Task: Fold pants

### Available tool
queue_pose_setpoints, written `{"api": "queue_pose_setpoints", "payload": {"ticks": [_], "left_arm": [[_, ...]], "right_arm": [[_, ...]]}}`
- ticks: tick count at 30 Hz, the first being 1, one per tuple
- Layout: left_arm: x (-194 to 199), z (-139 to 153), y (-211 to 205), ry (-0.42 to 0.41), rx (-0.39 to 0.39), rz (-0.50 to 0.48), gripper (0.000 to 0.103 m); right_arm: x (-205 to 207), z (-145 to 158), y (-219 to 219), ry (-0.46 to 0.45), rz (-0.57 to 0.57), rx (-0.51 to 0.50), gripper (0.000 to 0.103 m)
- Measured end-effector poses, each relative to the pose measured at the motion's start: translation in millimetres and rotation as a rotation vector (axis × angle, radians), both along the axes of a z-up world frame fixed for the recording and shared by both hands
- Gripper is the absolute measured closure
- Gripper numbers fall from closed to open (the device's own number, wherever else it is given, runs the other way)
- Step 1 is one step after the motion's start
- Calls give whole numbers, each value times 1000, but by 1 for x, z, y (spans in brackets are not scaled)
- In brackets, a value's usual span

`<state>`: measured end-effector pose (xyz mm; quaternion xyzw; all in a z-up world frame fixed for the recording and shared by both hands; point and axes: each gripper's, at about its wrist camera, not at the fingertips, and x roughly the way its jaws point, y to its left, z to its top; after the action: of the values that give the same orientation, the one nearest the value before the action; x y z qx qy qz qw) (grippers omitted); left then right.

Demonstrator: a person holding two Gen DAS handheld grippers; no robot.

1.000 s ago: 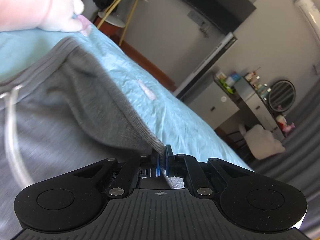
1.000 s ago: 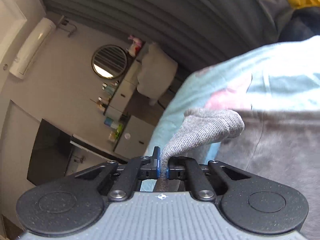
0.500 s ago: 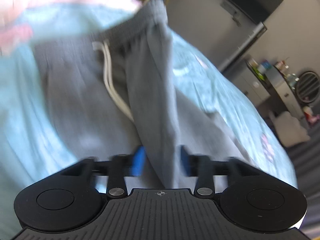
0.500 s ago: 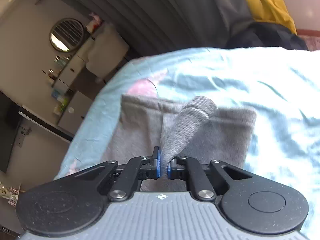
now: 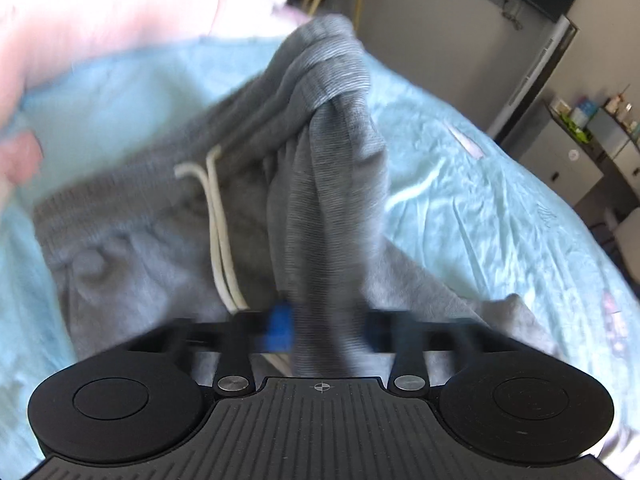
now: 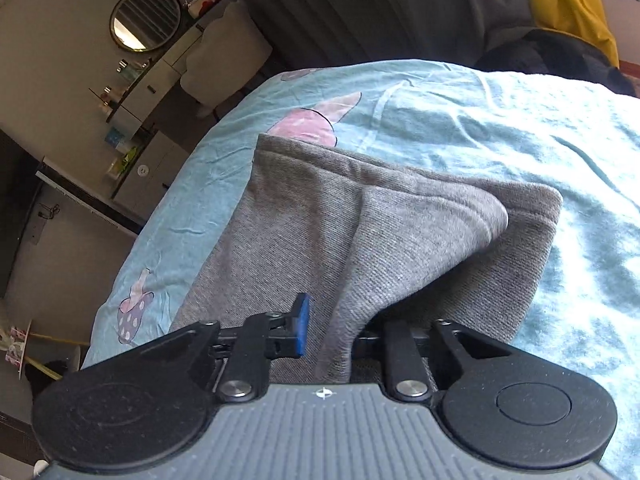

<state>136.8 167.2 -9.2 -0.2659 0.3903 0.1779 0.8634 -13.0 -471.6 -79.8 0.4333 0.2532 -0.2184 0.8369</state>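
Grey sweatpants [image 5: 328, 200] lie on a light blue bedsheet [image 5: 480, 200]. Their waistband and white drawstring [image 5: 218, 240] face the left wrist view. My left gripper [image 5: 326, 328] is blurred; its jaws are closing but still stand wide, with a raised fold of the waist between them. In the right wrist view the leg end of the pants [image 6: 300, 240] lies doubled over, and a cuff flap [image 6: 440, 232] runs back into my right gripper [image 6: 334, 332]. Its jaws stand apart, and the blue left pad [image 6: 302, 328] is clear of the cloth.
A pink and white soft shape [image 5: 120, 8] lies at the bed's far end. The bed edge drops toward a dresser with a round mirror [image 6: 144, 20] and white cabinets [image 5: 580, 148]. Dark and yellow clothes [image 6: 560, 12] are piled past the sheet [image 6: 480, 120].
The left gripper tipped down over the waistband and its jaws went from shut on the pants edge to wide apart. The right gripper lowered the cuff onto the pants and its jaws parted.
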Motion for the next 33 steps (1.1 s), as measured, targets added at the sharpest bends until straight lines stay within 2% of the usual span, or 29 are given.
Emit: {"api": "queue_pose_setpoints", "payload": {"ticks": [2,7,10,12,14,16,18,20,22,25,27,29,33], "left_arm": [[-13,3,7,-36,8,14,90],[-66,13,32,-145,-78,66,92],[-92,3,42,-107,-74,99,93],[-103,-12,49,-70,-111,121,91],[-115,-23,56,-60,-149,166,83],[-125,-28,61,-87,-177,185,80],[-127,-27,62,-106,-194,170,66],[-127,-26,61,-125,-212,157,46],[-119,-25,58,-119,-228,164,44],[-111,-25,54,-122,-245,154,46],[-107,-28,51,-112,-250,158,52],[-105,-32,53,-88,-254,173,68],[-108,-35,60,-70,-283,196,80]], "right_arm": [[-4,10,1,-34,9,-25,96],[-18,35,-5,-97,19,-94,97],[-25,39,-8,-55,24,-122,97],[-29,32,-11,-31,28,-116,97],[-30,23,-14,3,31,-87,96],[-31,13,-16,17,43,-32,92],[-31,6,-17,12,48,19,82],[-28,3,-16,-10,60,51,78],[-23,2,-14,-21,66,65,77],[-17,2,-11,-31,68,81,77],[-15,3,-9,-31,68,61,96],[-17,6,-8,-33,65,39,97],[-21,7,-14,-29,48,60,94]]}}
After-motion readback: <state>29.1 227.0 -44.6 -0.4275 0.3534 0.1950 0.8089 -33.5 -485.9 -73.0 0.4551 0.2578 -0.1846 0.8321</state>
